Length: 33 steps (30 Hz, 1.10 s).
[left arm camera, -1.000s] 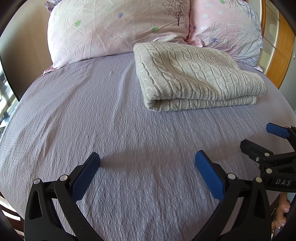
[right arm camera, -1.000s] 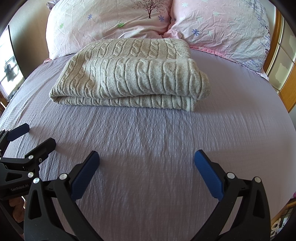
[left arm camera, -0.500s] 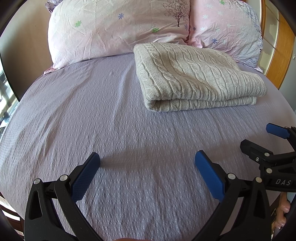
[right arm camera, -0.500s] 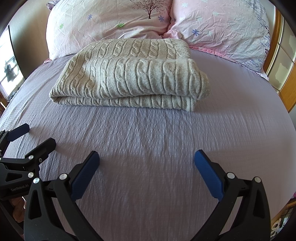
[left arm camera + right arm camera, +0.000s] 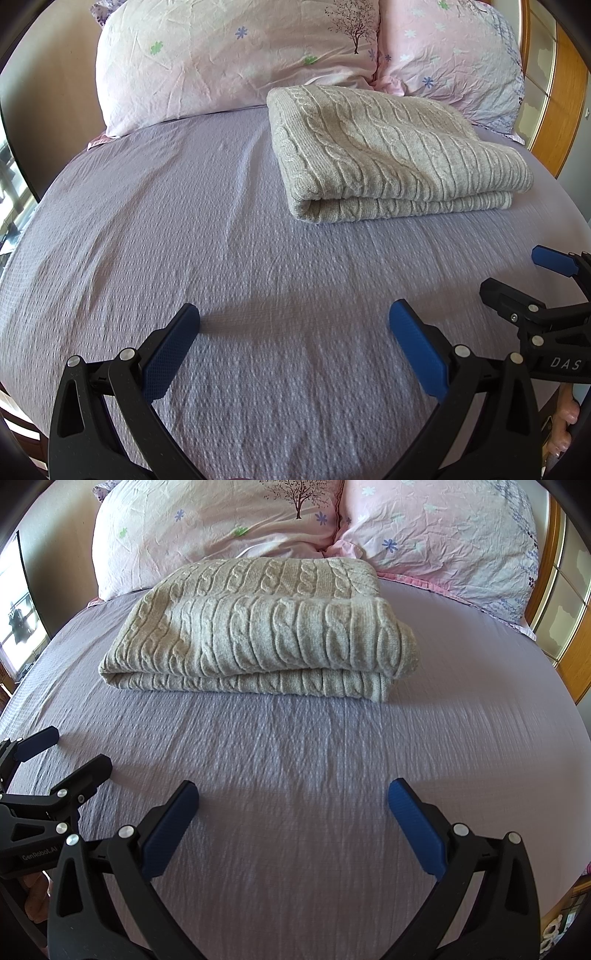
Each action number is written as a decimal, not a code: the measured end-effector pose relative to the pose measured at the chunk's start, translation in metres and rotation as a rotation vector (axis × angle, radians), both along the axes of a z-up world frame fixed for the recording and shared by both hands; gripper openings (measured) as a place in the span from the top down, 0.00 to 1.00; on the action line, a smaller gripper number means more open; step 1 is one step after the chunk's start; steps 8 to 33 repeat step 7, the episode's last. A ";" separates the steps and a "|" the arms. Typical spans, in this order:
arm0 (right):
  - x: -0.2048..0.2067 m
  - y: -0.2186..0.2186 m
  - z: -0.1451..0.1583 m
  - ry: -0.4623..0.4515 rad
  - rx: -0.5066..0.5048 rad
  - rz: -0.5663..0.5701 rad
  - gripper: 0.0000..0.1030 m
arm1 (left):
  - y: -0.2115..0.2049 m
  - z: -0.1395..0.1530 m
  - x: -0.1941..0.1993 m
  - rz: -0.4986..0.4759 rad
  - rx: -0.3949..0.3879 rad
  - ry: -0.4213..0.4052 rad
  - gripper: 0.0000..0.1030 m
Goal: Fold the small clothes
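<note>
A beige cable-knit sweater lies folded in a neat rectangle on the lilac bed sheet, just in front of the pillows; it also shows in the right wrist view. My left gripper is open and empty, low over the sheet, well short of the sweater. My right gripper is open and empty too, beside the left one. The right gripper shows at the right edge of the left wrist view, and the left gripper at the left edge of the right wrist view.
Two pink floral pillows stand against the head of the bed behind the sweater. A wooden frame with panels is at the right. A window is at the left. The sheet surrounds the sweater.
</note>
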State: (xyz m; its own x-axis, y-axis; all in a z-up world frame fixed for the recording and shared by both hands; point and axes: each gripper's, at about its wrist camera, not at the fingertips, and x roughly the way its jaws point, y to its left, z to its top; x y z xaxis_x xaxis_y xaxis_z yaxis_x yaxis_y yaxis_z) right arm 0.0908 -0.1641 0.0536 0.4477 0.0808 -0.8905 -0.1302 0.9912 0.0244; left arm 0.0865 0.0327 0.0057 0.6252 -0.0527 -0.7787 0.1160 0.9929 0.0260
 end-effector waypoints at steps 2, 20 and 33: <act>0.000 0.000 0.000 0.000 0.000 0.000 0.02 | 0.000 0.000 0.000 0.001 0.000 0.000 0.01; 0.000 0.000 0.000 0.000 0.000 -0.001 0.02 | -0.001 0.000 0.000 0.002 0.000 0.000 0.01; 0.000 0.000 0.000 0.000 0.000 -0.001 0.02 | -0.001 0.000 0.000 0.002 0.000 0.000 0.01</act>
